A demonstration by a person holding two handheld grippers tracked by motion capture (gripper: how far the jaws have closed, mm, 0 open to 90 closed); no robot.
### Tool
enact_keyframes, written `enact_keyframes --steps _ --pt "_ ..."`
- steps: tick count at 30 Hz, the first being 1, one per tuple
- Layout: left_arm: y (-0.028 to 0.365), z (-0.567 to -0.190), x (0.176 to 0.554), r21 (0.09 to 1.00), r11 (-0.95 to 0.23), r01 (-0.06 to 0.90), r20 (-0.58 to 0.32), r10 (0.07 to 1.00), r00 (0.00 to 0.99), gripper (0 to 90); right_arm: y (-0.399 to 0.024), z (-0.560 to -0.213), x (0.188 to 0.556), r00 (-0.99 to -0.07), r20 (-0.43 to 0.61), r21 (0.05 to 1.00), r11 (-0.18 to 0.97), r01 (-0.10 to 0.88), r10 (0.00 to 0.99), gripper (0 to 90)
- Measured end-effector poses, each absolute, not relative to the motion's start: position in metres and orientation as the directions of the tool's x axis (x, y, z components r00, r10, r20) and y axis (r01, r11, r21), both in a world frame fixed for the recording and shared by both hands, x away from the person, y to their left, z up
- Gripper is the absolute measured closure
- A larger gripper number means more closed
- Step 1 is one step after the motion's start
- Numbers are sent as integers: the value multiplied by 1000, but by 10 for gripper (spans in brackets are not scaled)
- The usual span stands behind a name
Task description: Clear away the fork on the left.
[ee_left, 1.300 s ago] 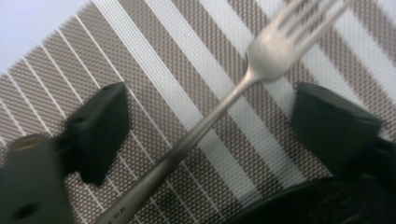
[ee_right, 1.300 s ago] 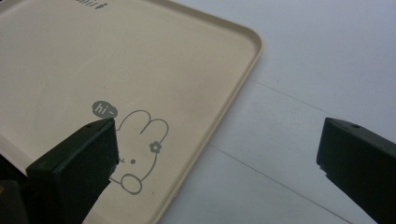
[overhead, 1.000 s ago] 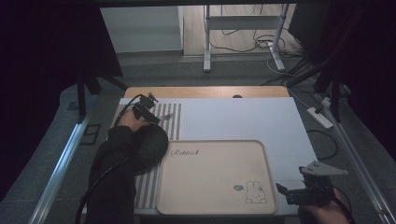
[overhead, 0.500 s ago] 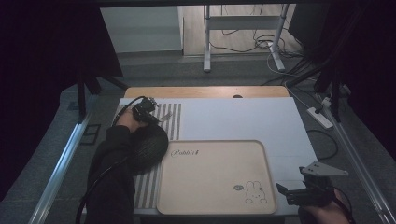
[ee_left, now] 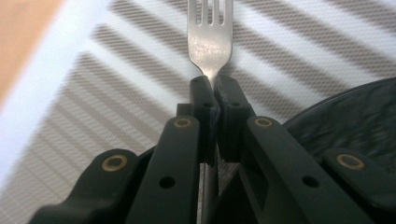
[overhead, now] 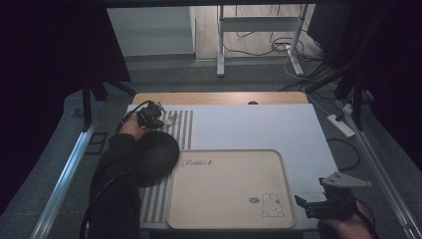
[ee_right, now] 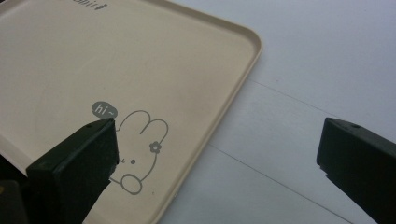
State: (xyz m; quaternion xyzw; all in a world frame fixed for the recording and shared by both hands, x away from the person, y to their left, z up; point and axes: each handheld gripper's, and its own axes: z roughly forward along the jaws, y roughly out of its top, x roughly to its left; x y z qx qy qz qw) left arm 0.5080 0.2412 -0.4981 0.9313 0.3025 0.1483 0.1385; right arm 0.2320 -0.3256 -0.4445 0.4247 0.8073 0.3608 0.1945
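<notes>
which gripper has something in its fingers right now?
The left gripper, at the striped mat: shut on the neck of a fork, tines pointing away. The right gripper hangs open by the beige tray, holding nothing.

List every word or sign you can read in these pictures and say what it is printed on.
"hi~": in a small grey speech bubble beside the rabbit drawing on the beige tray.
"Rabbit": cursive script at the tray's upper left corner; the last letter is unclear.
The fork and the striped mat show no lettering.
</notes>
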Motion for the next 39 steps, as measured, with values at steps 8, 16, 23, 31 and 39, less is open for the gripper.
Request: enact_keyframes --steps 8,16,23,31,39 --pt "257 -487 501 319 -780 539 265 619 739 871 -325 -444 232 -563 -11 746 382 546 827 0" --pt "263 -484 499 284 -756 589 228 650 725 872 -325 -445 233 -564 -11 745 383 547 826 0" --pt "265 -470 494 240 -757 608 229 652 722 872 -325 -444 233 -565 -11 745 383 546 825 0" --pt "269 -460 474 204 -732 650 131 679 723 871 -324 -444 232 -568 -17 743 391 544 823 0" --pt "268 -459 453 248 -681 689 18 714 700 869 -323 -445 232 -570 -22 740 397 543 821 0"
